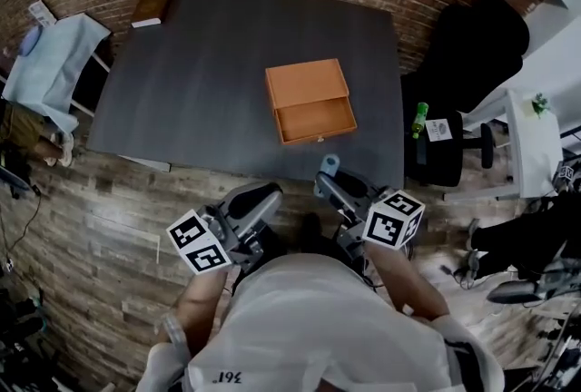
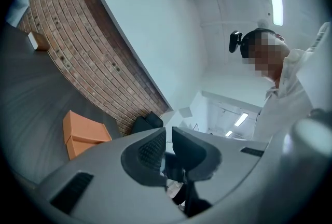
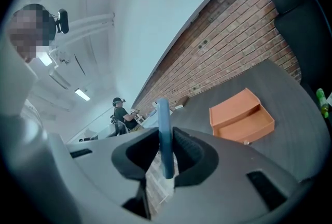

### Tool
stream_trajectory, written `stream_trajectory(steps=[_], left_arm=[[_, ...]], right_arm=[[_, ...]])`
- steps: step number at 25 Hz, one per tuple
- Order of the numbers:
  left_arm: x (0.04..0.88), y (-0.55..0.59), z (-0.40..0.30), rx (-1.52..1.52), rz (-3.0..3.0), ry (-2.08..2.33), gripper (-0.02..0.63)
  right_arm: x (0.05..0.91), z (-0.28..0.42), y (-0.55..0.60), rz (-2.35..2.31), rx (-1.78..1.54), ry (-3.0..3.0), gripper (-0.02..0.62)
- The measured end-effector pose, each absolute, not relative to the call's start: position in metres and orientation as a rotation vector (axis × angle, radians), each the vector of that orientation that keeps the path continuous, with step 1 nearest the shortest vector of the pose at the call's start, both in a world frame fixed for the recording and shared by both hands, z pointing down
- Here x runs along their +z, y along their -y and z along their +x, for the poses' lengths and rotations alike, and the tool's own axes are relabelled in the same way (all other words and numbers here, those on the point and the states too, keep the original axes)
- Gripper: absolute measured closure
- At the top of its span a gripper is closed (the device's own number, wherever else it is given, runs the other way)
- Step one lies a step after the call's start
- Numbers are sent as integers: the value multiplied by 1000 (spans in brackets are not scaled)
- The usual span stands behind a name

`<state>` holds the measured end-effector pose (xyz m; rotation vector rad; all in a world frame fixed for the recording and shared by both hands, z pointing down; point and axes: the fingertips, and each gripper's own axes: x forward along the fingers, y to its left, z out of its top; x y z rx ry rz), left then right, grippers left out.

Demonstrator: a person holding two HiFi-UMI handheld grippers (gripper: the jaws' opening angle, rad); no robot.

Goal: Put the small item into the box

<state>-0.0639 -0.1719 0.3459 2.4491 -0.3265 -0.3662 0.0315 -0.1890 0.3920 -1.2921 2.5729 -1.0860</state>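
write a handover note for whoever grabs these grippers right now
Left gripper: empty, jaws a narrow gap apart, held near the body, short of the table.
Right gripper: shut on the blue item, which stands on edge between the jaws, also short of the table.
Box: orange, on the table, its drawer open toward the person and apparently empty.
Done: item in grip, drawer open.
Left: carry the item over the drawer, lower it in, and release.
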Motion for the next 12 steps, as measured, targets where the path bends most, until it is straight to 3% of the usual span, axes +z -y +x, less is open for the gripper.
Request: stream_trajectory(steps=[12], left_arm=[[355, 183, -19, -359, 2423, 400, 561]], right_arm=[[402, 73, 205, -1244, -1106, -2630, 505]])
